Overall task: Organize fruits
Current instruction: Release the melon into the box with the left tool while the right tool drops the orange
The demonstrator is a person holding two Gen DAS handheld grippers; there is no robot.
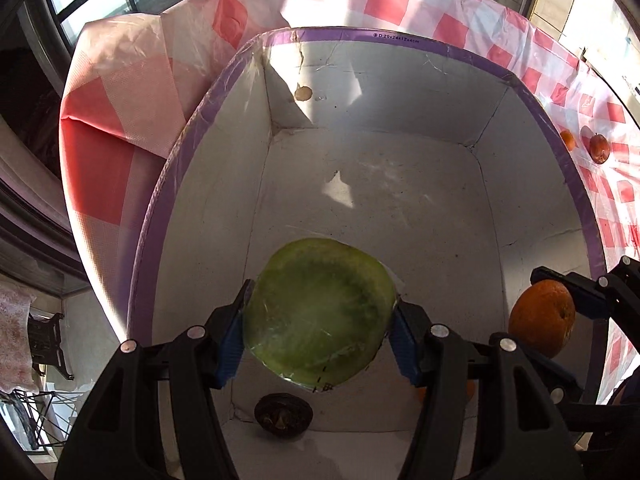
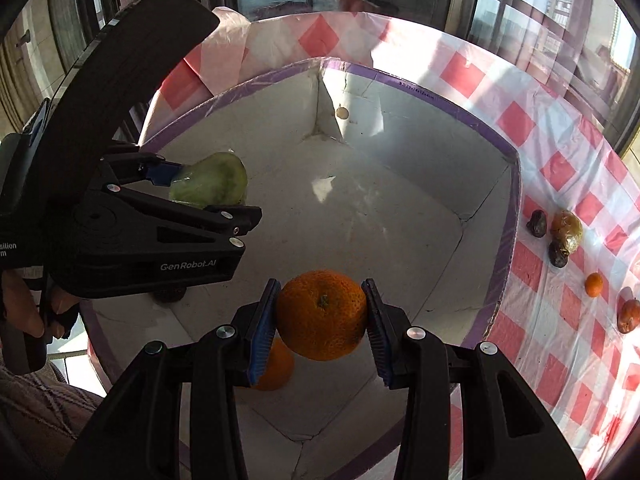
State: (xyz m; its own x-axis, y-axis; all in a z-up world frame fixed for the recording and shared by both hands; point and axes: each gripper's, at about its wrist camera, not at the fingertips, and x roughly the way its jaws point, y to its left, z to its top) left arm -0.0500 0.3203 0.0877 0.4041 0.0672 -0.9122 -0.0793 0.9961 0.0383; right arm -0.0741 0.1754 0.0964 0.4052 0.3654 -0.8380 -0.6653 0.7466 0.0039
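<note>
Hovering over a white cardboard box with a purple taped rim, both grippers are being held with fruit pinched between their blue pads. A round, pale green fruit wrapped in clear film is being clamped by the left gripper at the lower centre of the left wrist view, above the box floor. A round orange citrus fruit with a green stem scar is being squeezed by the right gripper at the lower centre of the right wrist view. A second orange fruit and a dark wrinkled fruit are being kept inside the box. Several small dark and orange fruits are lying on the red-and-white checked tablecloth at the right of the frame.
</note>
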